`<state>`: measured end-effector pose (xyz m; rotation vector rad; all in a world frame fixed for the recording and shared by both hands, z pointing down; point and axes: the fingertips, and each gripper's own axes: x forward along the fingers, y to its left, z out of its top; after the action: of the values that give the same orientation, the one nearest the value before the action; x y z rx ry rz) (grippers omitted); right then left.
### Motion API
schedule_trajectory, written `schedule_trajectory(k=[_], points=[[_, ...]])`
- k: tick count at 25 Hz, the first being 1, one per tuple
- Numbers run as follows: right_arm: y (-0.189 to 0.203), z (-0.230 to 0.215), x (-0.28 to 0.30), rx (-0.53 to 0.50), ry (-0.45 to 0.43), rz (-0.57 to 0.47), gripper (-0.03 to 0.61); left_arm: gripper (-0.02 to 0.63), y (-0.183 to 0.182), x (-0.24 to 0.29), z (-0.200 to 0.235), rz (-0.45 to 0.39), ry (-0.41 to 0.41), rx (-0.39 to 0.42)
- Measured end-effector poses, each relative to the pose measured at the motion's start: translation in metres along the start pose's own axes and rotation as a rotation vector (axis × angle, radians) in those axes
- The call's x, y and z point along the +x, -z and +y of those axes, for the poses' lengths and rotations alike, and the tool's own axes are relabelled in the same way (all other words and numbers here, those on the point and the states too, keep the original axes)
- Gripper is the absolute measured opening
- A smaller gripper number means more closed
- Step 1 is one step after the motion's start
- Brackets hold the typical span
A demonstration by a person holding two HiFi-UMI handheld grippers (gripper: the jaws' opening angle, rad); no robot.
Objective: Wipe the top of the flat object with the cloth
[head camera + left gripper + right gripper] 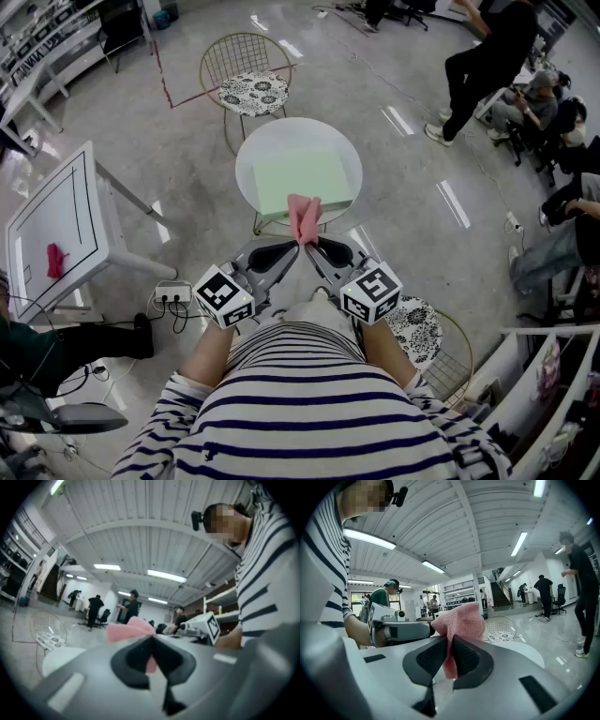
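A pale green flat board [302,180] lies on a small round white table [251,155] in front of me. A pink cloth [303,217] hangs bunched over the table's near edge, just past the board's near side. Both grippers meet at it: my left gripper [294,246] and my right gripper [312,246] are each shut on the cloth. In the left gripper view the pink cloth [130,629] sticks up from the closed left gripper [151,644]. In the right gripper view the knitted cloth [460,623] is pinched in the right gripper [450,654].
A wire chair with a patterned cushion [253,89] stands behind the round table, and another [424,330] is at my right. A white table [89,202] with a second pink cloth [56,261] is at the left, with a power strip [173,295] on the floor. People [487,66] are at the upper right.
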<state>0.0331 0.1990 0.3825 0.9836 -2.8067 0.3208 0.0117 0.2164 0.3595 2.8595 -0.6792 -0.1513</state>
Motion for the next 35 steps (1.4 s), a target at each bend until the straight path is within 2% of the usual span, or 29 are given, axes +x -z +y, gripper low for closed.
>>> schedule_trajectory(k=[14, 22, 35], points=[[0.000, -0.018, -0.005, 0.015, 0.029, -0.015, 0.039, 0.006, 0.007, 0.020, 0.000, 0.025, 0.034, 0.002], [-0.010, -0.028, -0.009, 0.064, -0.002, -0.078, 0.040, 0.006, 0.010, 0.029, 0.006, 0.031, 0.028, -0.003], [-0.018, -0.085, -0.001, 0.069, -0.027, -0.054, 0.040, 0.006, 0.014, 0.073, 0.038, 0.043, -0.034, -0.001]])
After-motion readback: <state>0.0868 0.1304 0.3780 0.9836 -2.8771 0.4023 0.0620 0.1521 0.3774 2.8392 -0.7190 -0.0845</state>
